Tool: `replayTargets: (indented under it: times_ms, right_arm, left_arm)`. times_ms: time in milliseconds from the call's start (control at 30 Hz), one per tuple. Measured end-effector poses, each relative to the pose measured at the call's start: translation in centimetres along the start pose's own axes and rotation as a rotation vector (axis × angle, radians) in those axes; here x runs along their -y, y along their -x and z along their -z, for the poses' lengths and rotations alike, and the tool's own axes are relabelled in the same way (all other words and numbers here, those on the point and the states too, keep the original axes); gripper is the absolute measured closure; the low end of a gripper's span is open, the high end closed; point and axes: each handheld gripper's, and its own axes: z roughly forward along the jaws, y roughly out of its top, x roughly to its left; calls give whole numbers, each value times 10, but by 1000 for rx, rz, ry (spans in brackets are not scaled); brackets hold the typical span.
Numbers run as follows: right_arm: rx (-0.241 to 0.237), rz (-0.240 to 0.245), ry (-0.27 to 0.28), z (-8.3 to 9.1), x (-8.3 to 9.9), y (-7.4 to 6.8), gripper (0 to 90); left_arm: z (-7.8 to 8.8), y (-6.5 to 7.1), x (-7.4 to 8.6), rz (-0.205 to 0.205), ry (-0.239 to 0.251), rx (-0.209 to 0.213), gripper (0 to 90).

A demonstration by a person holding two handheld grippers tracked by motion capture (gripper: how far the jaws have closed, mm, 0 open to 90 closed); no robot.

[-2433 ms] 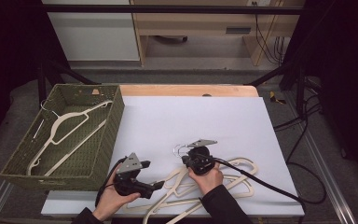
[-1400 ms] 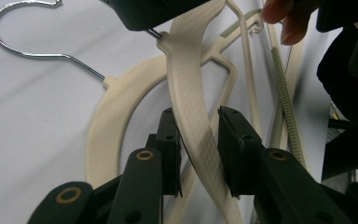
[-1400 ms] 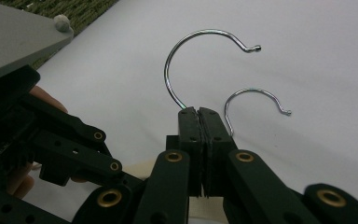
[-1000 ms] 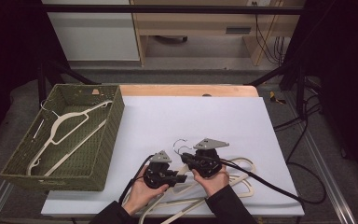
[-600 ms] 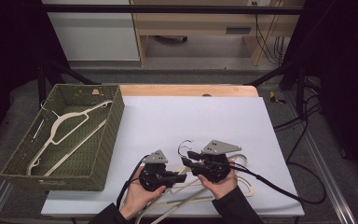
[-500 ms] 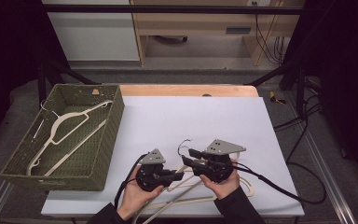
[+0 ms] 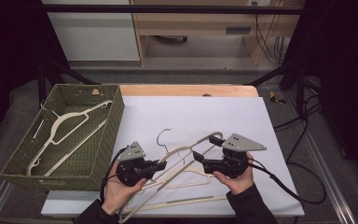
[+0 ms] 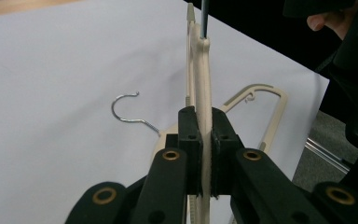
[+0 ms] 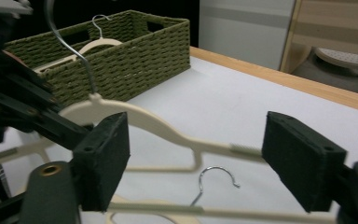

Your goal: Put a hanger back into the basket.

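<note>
At the bench's (image 7: pixel 261 112) left edge a green basket (image 7: pixel 102 154) holds one cream hanger (image 7: pixel 70 123). The left claw (image 7: pixel 161 164) pinches the raised hanger (image 7: pixel 186 150) above the near edge; a second one (image 7: pixel 191 173) lies flat beneath. The right claw (image 7: pixel 205 151), just opening, straddles the arm untouching. Farther back, white bench lies free.

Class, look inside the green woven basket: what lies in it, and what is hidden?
Inside the basket lies a cream hanger with a wire hook. The near wall hides the floor beneath its lower end.

White table (image 7: pixel 223 112) with wicker basket (image 7: pixel 103 154) and hangers (image 7: pixel 186 186)
</note>
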Motion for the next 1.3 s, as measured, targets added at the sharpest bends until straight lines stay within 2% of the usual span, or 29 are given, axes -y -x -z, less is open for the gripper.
replayTargets:
  times_ms: [100, 167, 233, 467, 700, 867, 1033, 1133, 1200, 1300]
  right_arm:
    - [6, -12, -19, 2, 1, 8, 129]
    - [31, -2, -16, 2, 2, 11, 108]
    - [30, 1, -16, 4, 3, 14, 86]
    - [45, -15, -5, 10, 6, 25, 75]
    - [66, -17, 9, 19, 12, 32, 61]
    - [84, -25, 10, 29, 19, 39, 54]
    - [112, -48, 11, 37, 25, 46, 53]
    - [119, -42, 19, 42, 28, 49, 47]
    - [129, -29, 17, 45, 29, 49, 43]
    - [118, -24, 30, 48, 31, 50, 41]
  left_arm:
    - [11, 0, -4, -6, 22, -10, 856]
    - [18, -1, -6, -11, 35, -22, 856]
    - [25, -2, -9, -14, 47, -33, 856]
    - [50, -7, -22, -34, 78, -58, 856]
    - [76, -11, -42, -69, 83, -72, 855]
    - [95, -21, -58, -78, 83, -67, 856]
    - [116, -34, -72, -100, 114, -49, 856]
    - [126, -44, -78, -113, 116, -54, 856]
    - [132, -52, -80, -107, 118, -40, 856]
    - [137, -63, -82, -104, 118, -50, 855]
